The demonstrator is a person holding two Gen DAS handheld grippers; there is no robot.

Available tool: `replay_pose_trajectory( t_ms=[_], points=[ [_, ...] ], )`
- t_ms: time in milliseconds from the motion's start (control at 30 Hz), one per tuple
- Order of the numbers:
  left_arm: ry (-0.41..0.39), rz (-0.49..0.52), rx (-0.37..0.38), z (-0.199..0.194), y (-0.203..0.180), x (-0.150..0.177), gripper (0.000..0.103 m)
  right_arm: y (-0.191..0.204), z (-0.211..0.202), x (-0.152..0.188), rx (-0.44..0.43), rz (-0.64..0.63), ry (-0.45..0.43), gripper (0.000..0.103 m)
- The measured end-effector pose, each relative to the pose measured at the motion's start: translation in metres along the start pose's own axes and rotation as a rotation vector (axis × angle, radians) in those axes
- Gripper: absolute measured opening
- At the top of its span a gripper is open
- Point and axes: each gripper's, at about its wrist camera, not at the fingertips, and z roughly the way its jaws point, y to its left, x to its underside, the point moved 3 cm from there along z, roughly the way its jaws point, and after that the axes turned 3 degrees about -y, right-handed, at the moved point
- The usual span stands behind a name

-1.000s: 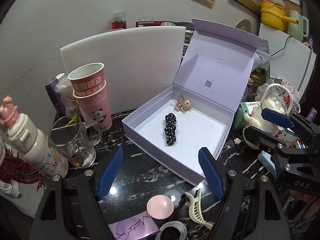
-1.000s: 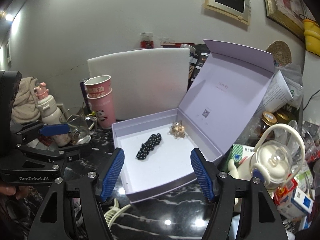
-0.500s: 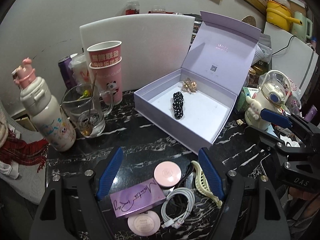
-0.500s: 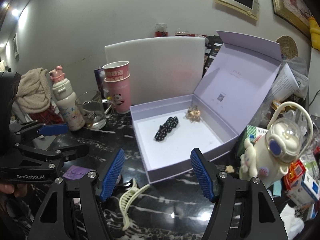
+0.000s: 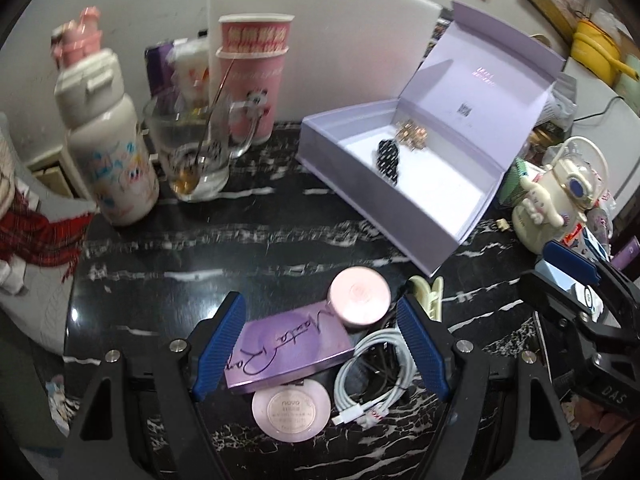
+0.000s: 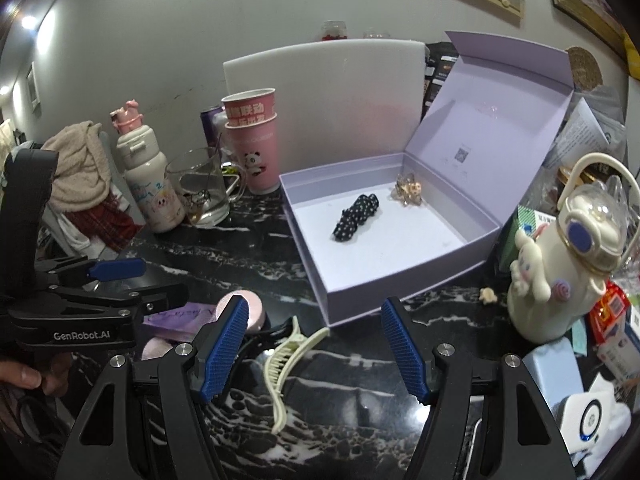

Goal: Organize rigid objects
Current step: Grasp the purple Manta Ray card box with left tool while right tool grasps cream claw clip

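Observation:
An open lilac box (image 5: 372, 208) (image 6: 400, 284) stands on the black marble table with a black dotted hair clip (image 5: 387, 158) (image 6: 356, 218) and a gold brooch (image 5: 410, 134) (image 6: 408, 192) inside. My left gripper (image 5: 320, 350) is open above a purple palette (image 5: 288, 350), a pink compact (image 5: 359, 298), a white cable (image 5: 372, 368) and a second round compact (image 5: 291, 410). The pads touch none of them. My right gripper (image 6: 314, 350) is open over a cream claw clip (image 6: 288, 354) lying in front of the box, also apart from it. The left gripper (image 6: 116, 280) shows at the left of the right wrist view.
A bottle with a pink lid (image 5: 108, 144), a glass mug (image 5: 196, 156) and stacked pink paper cups (image 5: 252, 80) stand at the back left before a white foam board (image 5: 340, 48). A cream character bottle (image 6: 560, 264) and small packets crowd the right side.
Both grippers have drawn back from the box and sunk towards the table. The palette, compacts, cable and claw clip have come into view between the fingers. Jaw widths are unchanged.

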Motion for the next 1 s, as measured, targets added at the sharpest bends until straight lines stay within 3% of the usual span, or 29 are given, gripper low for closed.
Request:
replay_pose_trajectory(
  t_ms=[500, 833, 1000],
  points=[
    [0.142, -0.095, -0.032, 0.039, 0.020, 0.019, 0.078, -0.008, 0.021, 0.019, -0.007, 0.041, 0.064, 0.070],
    [0.144, -0.094, -0.105, 0.045, 0.025, 0.017, 0.081, -0.011, 0.031, 0.024, -0.023, 0.053, 0.087, 0.070],
    [0.195, -0.095, -0.142, 0.058, 0.026, 0.019, 0.100, -0.013, 0.034, 0.025, -0.033, 0.064, 0.090, 0.072]
  ],
)
